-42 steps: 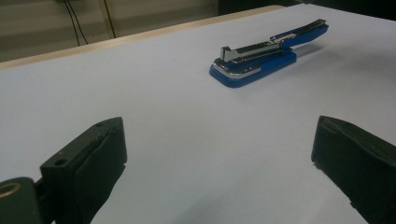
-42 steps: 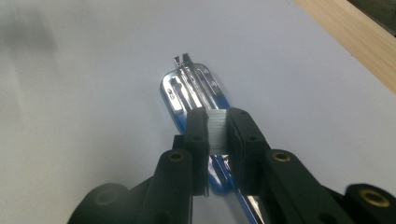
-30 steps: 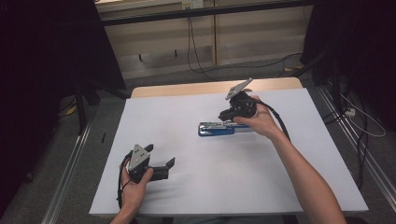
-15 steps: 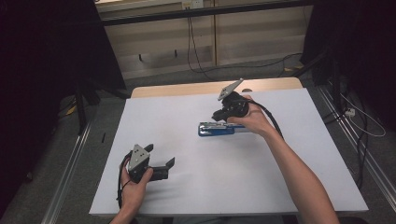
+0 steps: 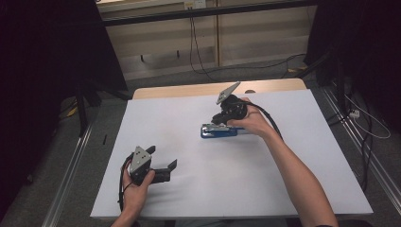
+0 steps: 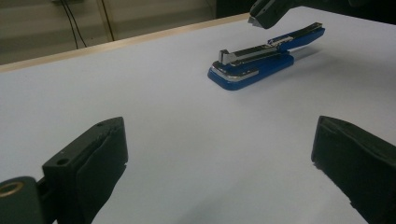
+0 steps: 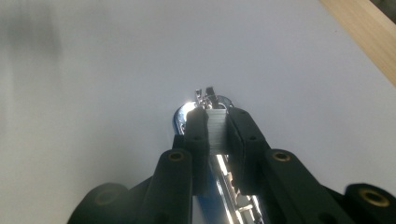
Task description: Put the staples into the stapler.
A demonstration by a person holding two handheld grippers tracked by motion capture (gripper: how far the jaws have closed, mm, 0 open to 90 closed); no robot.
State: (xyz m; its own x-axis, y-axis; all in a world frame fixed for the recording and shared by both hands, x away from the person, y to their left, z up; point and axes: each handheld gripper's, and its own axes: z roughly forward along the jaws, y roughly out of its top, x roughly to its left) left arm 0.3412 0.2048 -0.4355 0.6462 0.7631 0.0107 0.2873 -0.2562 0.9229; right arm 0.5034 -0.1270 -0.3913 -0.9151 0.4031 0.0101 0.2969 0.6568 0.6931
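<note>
A blue stapler (image 5: 218, 131) lies on the white table (image 5: 293, 189) a little right of the middle, its silver channel (image 6: 247, 53) facing up. My right gripper (image 5: 219, 120) hangs just over the stapler, tilted down. In the right gripper view its jaws are shut on a silver strip of staples (image 7: 216, 127), right above the stapler's shiny front end (image 7: 187, 112). My left gripper (image 5: 169, 170) rests at the front left, held in a hand. It stands open, and in the left gripper view there is only bare table between its pads (image 6: 100, 154).
The table's wooden far edge (image 5: 189, 90) runs behind the white sheet. A black cable (image 5: 269, 118) trails from the right gripper over the forearm. Dark curtains, floor rails and cables surround the table.
My right gripper has moved left and a little down along the stapler, toward its front end. The left gripper and the stapler have stayed put.
</note>
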